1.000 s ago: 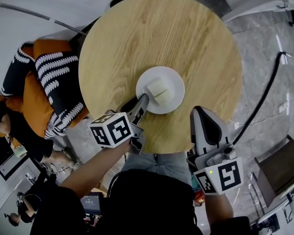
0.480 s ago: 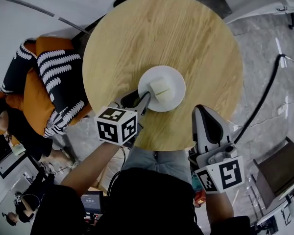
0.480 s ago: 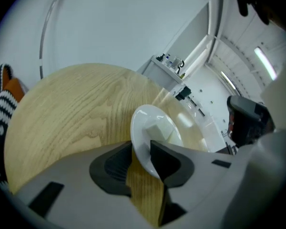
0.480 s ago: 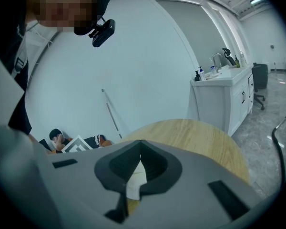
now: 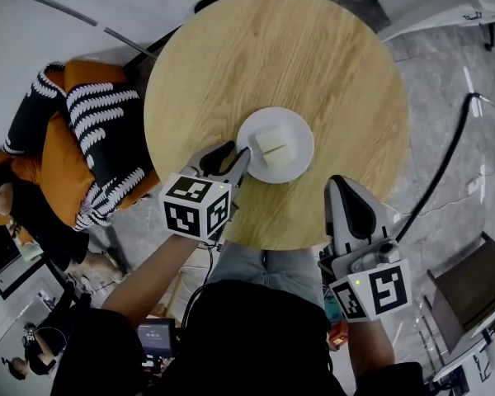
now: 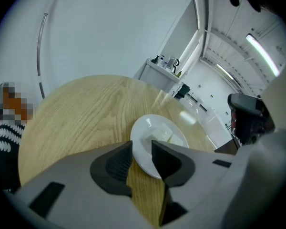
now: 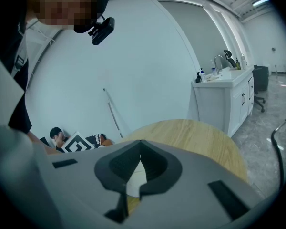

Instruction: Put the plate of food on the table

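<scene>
A white plate (image 5: 290,159) with a pale cube of food (image 5: 270,142) rests on the round wooden table (image 5: 272,56), near its front edge. My left gripper (image 5: 238,152) is at the plate's left rim. Its jaws have just been opening and now stand apart. In the left gripper view the plate (image 6: 152,125) and food (image 6: 161,136) lie just past the left gripper (image 6: 142,146); the rim shows in the gap and no pad presses on it. My right gripper (image 5: 341,181) hovers at the table's front edge, right of the plate. In its own view the right gripper (image 7: 140,152) has its jaw tips together.
A person in orange and black-and-white striped clothes (image 5: 74,139) sits close to the table's left side. A dark cable (image 5: 445,155) runs over the marble floor on the right, with a chair (image 5: 470,283) at lower right. A white counter (image 7: 224,99) stands beyond the table.
The left gripper has rolled, its marker cube turning, and its jaws have spread apart at the plate's rim. The plate stays on the table. The right gripper has kept still.
</scene>
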Action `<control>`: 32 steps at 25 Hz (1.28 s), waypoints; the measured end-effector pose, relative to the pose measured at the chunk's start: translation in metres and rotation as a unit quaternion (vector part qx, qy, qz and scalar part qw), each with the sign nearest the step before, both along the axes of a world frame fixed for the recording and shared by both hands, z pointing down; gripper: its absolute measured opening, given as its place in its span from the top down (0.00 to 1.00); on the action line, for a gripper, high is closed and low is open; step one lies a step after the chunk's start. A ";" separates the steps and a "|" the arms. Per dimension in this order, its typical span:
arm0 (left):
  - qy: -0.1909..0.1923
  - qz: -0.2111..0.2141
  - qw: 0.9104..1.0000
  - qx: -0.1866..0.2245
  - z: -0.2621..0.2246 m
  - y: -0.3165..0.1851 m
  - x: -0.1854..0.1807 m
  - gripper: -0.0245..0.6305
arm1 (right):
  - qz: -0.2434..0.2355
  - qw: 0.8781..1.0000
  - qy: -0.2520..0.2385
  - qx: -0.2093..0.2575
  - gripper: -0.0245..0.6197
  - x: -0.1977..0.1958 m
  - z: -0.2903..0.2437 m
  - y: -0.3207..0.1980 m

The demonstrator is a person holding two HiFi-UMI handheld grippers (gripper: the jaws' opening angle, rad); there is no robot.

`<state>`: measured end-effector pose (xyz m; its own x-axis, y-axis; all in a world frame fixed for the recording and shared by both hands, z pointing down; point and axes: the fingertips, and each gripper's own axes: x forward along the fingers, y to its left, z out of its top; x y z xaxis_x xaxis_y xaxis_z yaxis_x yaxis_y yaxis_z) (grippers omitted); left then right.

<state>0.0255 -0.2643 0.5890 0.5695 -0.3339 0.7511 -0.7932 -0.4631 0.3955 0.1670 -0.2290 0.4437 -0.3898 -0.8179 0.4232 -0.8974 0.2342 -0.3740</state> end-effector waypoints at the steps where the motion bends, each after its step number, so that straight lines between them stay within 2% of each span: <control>1: 0.001 0.001 1.000 0.008 -0.005 -0.001 0.000 0.77 | -0.001 1.000 0.001 0.002 0.95 -0.001 -0.001 0.001; 6: 0.020 0.004 0.999 0.048 -0.043 -0.010 0.005 0.77 | -0.001 1.000 0.000 0.017 0.95 -0.003 -0.019 -0.004; 9: 0.033 0.008 0.996 0.081 -0.073 -0.015 0.011 0.77 | -0.003 1.000 -0.002 0.027 0.95 -0.004 -0.030 -0.003; 15: 0.072 0.012 0.990 0.120 -0.129 -0.018 0.012 0.77 | -0.011 0.999 0.005 0.043 0.95 -0.016 -0.047 0.002; 22: 0.079 0.022 0.977 0.195 -0.191 -0.015 0.008 0.77 | -0.020 0.998 0.009 0.065 0.95 -0.028 -0.076 0.008; 26: 0.078 0.029 0.967 0.241 -0.218 -0.010 0.010 0.77 | -0.025 0.997 0.011 0.078 0.95 -0.032 -0.087 0.012; 32: 0.095 0.022 0.958 0.270 -0.252 -0.002 0.007 0.77 | -0.029 0.995 0.015 0.091 0.95 -0.036 -0.105 0.019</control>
<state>0.0321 -0.2664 0.3369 0.7017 -0.6165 0.3573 -0.7052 -0.6724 0.2248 0.1311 -0.2101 0.3391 -0.4288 -0.8585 0.2814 -0.8902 0.3483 -0.2938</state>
